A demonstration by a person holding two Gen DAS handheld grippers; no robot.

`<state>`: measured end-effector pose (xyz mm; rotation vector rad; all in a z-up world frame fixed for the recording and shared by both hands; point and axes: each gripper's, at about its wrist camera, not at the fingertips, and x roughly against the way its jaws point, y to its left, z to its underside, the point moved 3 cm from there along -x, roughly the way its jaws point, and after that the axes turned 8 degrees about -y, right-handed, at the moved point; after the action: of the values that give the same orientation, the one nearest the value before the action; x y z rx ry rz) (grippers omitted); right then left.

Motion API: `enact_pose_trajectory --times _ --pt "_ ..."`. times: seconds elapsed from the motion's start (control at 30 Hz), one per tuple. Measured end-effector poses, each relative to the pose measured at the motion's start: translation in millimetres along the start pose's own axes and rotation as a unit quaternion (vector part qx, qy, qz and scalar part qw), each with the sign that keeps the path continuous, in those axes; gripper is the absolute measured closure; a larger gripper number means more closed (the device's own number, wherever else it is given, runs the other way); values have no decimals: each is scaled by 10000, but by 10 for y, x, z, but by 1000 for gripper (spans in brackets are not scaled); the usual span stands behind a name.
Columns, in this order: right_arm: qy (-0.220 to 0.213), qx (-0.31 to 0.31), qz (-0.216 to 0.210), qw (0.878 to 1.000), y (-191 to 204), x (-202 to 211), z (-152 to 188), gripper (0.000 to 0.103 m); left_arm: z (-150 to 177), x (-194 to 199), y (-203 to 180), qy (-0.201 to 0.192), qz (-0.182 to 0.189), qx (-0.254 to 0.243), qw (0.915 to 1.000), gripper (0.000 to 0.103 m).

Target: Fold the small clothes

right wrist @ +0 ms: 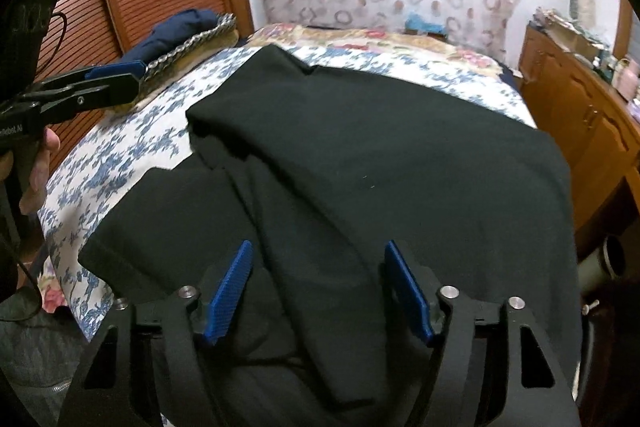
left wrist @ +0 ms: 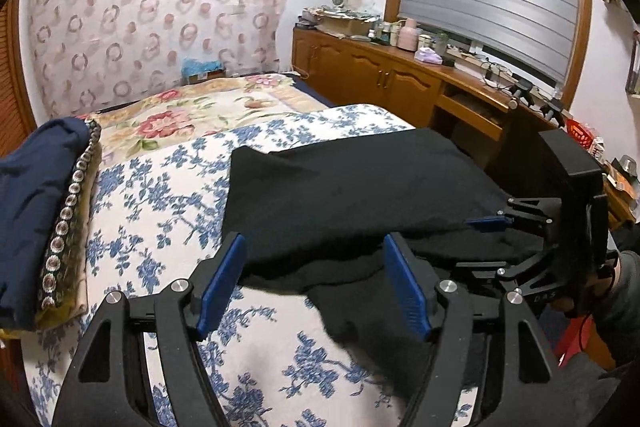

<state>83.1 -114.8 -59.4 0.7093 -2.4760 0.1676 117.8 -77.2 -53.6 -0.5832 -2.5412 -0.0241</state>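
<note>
Presently, a black knitted garment [right wrist: 400, 163] is found spread over the near end of a bed covered by a white quilt with blue floral print [left wrist: 160, 195]. One fold of the garment is laid across its left part, and a loose portion is draped toward the bed's near edge.

The left tongs [left wrist: 316, 287], black with blue ribbed pads, are seen spread just above the garment's near left corner; cloth lies between the pads, but no pad is seen pressing on it. The right tongs [right wrist: 318, 291] are likewise spread, held over the garment's near middle, with a ridge of fabric below the gap and nothing pinched.

At the left side of the garment, a folded navy blue cloth [left wrist: 32, 195] is noted resting on a cushion with a beaded trim [left wrist: 68, 223]. Beyond the garment, a cream bedspread with pink flowers [left wrist: 192, 115] is recorded. A wooden cabinet [left wrist: 368, 75] stands to the garment's right.
</note>
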Motion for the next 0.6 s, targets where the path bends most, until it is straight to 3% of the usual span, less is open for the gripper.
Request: enact_pose_trajectory --times 0.07,0.2,0.27,0.6 --pt "67 60 -8 10000 -9 -33 -2 46 35 10 40 15 -5 30 10000 31" --pt "65 197 -72 9998 -53 -19 -26 77 63 22 84 5 -26 115 9999 31" --pt "18 196 -147 9997 -87 17 -42 86 70 20 107 9 -39 153 9999 31" --pt "-1033 296 -87 9942 -149 745 -238 90 62 35 99 -11 -41 123 9999 31"
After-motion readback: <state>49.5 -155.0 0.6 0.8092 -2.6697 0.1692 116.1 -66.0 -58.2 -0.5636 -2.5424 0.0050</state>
